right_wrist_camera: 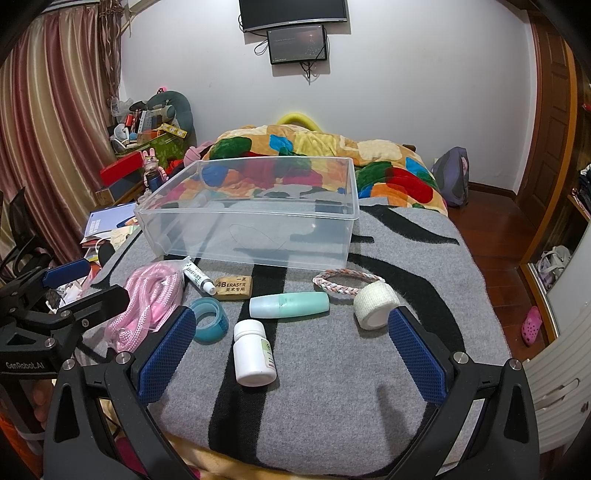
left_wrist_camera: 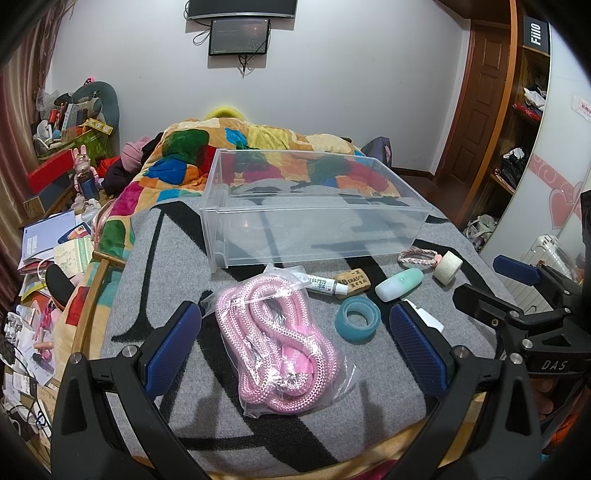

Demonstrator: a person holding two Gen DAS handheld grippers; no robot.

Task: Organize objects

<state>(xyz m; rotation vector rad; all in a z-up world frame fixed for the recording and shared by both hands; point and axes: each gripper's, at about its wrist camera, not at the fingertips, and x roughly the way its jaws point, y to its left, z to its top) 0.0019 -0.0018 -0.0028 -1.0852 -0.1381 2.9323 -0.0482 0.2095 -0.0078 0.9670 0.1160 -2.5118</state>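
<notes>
1. The eraser (right_wrist_camera: pixel 233 286) reads "4B ERASER" (small characters above and below are too small to read).
2. The left gripper (right_wrist_camera: pixel 88 280) body reads "GenRobot.AI".
3. The right gripper (left_wrist_camera: pixel 484 280) body reads "DAS".
4. A black box (left_wrist_camera: pixel 536 31) on the shelf reads "FiiO".

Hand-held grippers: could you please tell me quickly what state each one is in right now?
Left hand-held gripper: open, holding nothing, over the bagged pink rope.
Right hand-held gripper: open, holding nothing, around the white pill bottle.
</notes>
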